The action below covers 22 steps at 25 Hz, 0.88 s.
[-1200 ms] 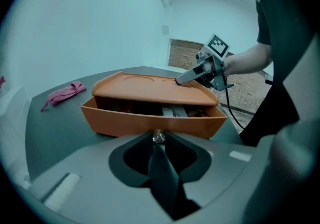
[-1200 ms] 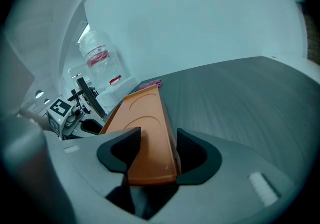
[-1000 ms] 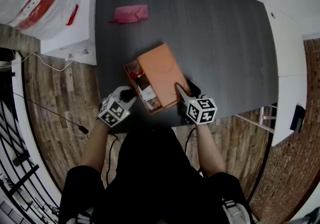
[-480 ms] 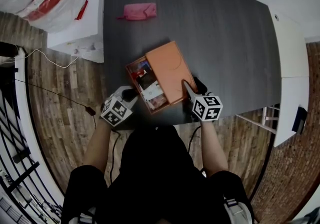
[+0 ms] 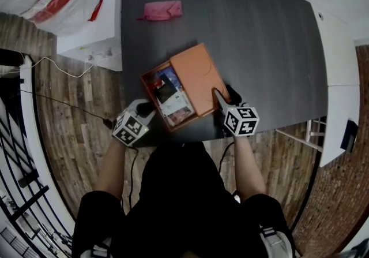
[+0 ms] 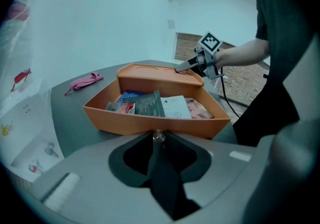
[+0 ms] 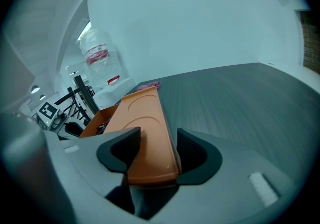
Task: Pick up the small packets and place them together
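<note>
Dark table — orange box half-uncovered; right gripper clamps its lid, left gripper nearly closed, empty — packets all unpicked.

Black top, grey black-padded tongs, black-and-white marker cubes

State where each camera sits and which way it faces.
Head view: on the person's head, looking steeply down at the table, the open box, its lid, the left gripper and right gripper; forearms and lap show.
Left gripper view: on the left gripper, facing across the box toward the right gripper; its pinched fingers and the person's right forearm show.
Right gripper view: on the right gripper, facing along the lid it clamps; its fingers show.
Shared: each gripper view catches the other gripper.
</note>
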Each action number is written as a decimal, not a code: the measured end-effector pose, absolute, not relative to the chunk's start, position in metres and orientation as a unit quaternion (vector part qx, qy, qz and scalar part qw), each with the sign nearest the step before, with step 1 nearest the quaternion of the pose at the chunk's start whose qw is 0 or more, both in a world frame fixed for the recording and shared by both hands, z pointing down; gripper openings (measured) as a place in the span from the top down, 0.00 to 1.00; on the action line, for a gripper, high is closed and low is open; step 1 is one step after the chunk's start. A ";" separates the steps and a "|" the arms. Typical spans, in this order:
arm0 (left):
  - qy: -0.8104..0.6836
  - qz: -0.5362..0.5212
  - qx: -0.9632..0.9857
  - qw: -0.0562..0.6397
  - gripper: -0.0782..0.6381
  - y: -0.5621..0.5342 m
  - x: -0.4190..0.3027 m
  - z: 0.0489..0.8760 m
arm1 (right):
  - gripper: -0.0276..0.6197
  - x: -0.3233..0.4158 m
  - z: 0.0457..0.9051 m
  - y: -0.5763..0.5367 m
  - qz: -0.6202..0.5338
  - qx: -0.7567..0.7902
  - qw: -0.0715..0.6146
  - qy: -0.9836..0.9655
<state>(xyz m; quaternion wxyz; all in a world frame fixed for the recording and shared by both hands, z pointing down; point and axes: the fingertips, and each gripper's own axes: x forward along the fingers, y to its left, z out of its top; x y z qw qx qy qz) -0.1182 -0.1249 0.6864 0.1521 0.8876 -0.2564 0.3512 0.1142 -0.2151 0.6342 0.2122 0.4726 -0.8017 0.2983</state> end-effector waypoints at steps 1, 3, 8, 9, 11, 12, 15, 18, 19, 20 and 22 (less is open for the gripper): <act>-0.257 0.354 0.887 0.150 0.79 -0.125 -0.118 0.687 | 0.60 0.115 0.634 -0.215 0.298 0.472 0.212 -0.802; -0.259 0.353 0.886 0.152 0.79 -0.126 -0.118 0.690 | 0.60 0.115 0.634 -0.215 0.298 0.472 0.211 -0.802; -0.277 0.339 0.883 0.167 0.79 -0.130 -0.119 0.687 | 0.60 0.114 0.636 -0.216 0.298 0.469 0.211 -0.804; -0.284 0.334 0.882 0.174 0.79 -0.131 -0.119 0.686 | 0.60 0.114 0.636 -0.216 0.297 0.469 0.211 -0.805; -0.299 0.325 0.877 0.189 0.77 -0.131 -0.122 0.686 | 0.60 0.114 0.636 -0.217 0.296 0.467 0.212 -0.806; -0.306 0.323 0.874 0.194 0.76 -0.131 -0.125 0.687 | 0.60 0.113 0.637 -0.218 0.296 0.465 0.214 -0.806; -0.329 0.325 0.865 0.196 0.69 -0.130 -0.141 0.685 | 0.60 0.109 0.639 -0.221 0.294 0.459 0.223 -0.808; -0.362 0.313 0.856 0.195 0.68 -0.135 -0.152 0.673 | 0.61 0.109 0.642 -0.221 0.289 0.458 0.226 -0.810; -0.374 0.308 0.854 0.193 0.68 -0.137 -0.155 0.667 | 0.61 0.109 0.643 -0.222 0.288 0.458 0.227 -0.810; -0.385 0.303 0.851 0.188 0.68 -0.140 -0.156 0.661 | 0.61 0.109 0.644 -0.222 0.288 0.457 0.228 -0.810; -0.401 0.294 0.849 0.177 0.68 -0.145 -0.155 0.647 | 0.61 0.108 0.645 -0.223 0.289 0.454 0.232 -0.810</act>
